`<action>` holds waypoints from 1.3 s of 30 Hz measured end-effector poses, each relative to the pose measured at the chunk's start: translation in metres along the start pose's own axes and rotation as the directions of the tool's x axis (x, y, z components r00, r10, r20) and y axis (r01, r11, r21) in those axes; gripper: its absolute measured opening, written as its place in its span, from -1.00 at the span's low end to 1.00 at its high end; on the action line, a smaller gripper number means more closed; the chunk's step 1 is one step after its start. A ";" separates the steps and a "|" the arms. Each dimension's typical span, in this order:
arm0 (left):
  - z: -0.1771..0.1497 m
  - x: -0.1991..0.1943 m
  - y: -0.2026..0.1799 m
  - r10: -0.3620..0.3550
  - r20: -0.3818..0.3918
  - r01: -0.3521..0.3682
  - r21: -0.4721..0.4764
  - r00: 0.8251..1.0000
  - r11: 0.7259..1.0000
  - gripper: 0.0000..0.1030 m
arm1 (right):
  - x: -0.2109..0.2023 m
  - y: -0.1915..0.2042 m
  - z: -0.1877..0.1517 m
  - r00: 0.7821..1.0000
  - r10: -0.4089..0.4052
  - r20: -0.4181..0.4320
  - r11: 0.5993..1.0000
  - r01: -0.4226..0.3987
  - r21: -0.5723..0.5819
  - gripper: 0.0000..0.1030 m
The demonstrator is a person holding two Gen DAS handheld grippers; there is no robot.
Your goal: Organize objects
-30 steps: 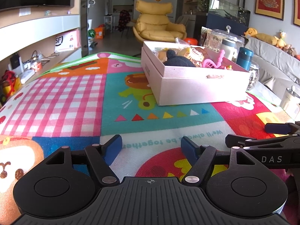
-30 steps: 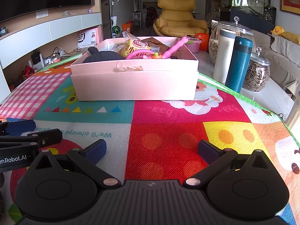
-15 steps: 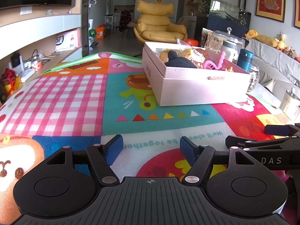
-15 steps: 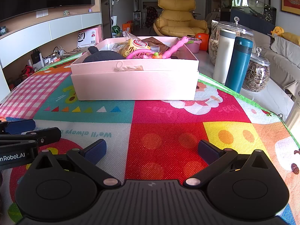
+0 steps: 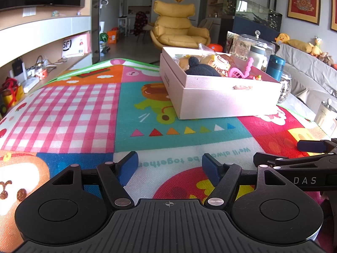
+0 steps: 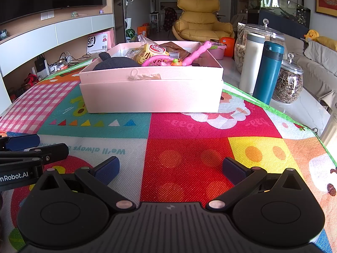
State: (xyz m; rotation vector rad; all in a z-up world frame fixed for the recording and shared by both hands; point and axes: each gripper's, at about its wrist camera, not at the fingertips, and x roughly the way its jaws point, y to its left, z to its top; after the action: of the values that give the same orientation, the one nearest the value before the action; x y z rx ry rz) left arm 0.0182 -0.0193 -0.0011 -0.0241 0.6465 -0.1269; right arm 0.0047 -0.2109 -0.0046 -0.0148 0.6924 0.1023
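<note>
A pink box stands on the colourful mat. It holds a dark plush, a yellow snack packet, pink plastic toys and other small items. My left gripper is open and empty, low over the mat, well short of the box. My right gripper is open and empty, also low over the mat in front of the box. Each gripper shows at the edge of the other's view.
Right of the box stand a white flask, a teal flask and glass jars on the white tabletop past the mat's green edge. A white mug sits at the right. A yellow armchair is far behind.
The left gripper has shifted slightly, so the box sits a little differently in its view. The right gripper has barely moved. Both stay open.
</note>
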 end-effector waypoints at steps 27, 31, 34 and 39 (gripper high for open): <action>0.000 0.000 0.001 0.000 0.001 0.000 -0.001 1.000 1.000 0.41 | 0.000 0.000 0.000 1.000 0.000 0.000 1.000 0.000 -0.001 1.00; 0.000 0.000 0.000 0.001 0.001 -0.001 -0.002 1.000 1.000 0.41 | 0.000 0.000 0.000 1.000 0.000 0.000 1.000 0.000 -0.001 1.00; 0.000 0.000 0.000 0.001 0.001 -0.001 -0.002 1.000 1.000 0.40 | 0.000 0.000 0.000 1.000 0.000 0.000 1.000 0.000 0.000 1.00; 0.000 0.000 0.000 0.001 0.001 -0.001 -0.002 1.000 1.000 0.40 | 0.000 0.000 0.000 1.000 0.000 0.000 1.000 0.000 -0.001 1.00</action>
State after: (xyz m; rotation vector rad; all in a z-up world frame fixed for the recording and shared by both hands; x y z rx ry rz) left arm 0.0178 -0.0191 -0.0012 -0.0259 0.6457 -0.1253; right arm 0.0046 -0.2107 -0.0046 -0.0153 0.6922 0.1023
